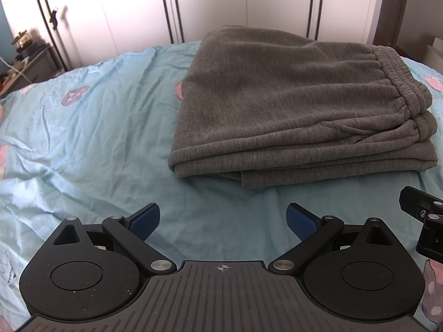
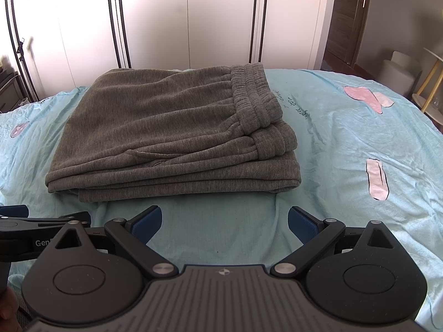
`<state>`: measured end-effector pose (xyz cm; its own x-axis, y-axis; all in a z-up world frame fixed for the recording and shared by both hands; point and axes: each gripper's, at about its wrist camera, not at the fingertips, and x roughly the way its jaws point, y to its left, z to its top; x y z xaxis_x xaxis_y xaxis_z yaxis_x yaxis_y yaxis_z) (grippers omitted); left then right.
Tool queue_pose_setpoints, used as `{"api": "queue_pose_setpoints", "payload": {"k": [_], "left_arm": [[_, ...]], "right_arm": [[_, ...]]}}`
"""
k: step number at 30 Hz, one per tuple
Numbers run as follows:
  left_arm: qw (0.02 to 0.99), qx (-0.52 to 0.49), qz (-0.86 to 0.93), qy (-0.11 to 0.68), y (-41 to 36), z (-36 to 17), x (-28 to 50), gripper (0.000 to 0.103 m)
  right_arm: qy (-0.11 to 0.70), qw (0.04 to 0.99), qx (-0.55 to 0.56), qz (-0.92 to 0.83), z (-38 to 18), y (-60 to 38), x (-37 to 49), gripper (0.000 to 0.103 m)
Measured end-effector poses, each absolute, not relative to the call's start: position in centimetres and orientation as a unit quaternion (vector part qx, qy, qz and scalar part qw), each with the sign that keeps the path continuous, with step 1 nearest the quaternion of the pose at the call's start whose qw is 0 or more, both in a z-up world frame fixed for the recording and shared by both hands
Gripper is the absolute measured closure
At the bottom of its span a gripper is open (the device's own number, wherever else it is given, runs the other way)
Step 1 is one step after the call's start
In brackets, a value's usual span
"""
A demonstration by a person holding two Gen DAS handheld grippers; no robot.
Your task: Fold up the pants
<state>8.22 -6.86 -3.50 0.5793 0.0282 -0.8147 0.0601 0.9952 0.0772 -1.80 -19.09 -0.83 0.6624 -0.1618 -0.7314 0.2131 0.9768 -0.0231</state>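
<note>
Down at the front, the left gripper (image 1: 223, 218) has its blue fingers spread wide with nothing between them, and the right gripper (image 2: 224, 220) beside it is spread wide and holds nothing too. Both hang over the light blue bed sheet (image 1: 91, 144). Just past them, the gray sweatpants (image 2: 171, 130) lie folded in a neat stack on the sheet, waistband (image 2: 257, 96) on top. Far behind stand white wardrobe doors (image 2: 188, 19)

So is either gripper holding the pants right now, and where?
Neither. The left gripper and right gripper are both open, short of the folded pants on the bed.
</note>
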Motion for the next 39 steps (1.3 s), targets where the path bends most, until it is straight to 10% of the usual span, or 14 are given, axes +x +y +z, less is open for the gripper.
{"api": "queue_pose_setpoints", "payload": {"k": [39], "left_arm": [[0.894, 0.049, -0.010, 0.446, -6.91, -3.24, 8.00, 0.002]], "right_arm": [[0.397, 0.912, 0.031, -0.100, -0.72, -19.14, -1.83, 0.005]]}}
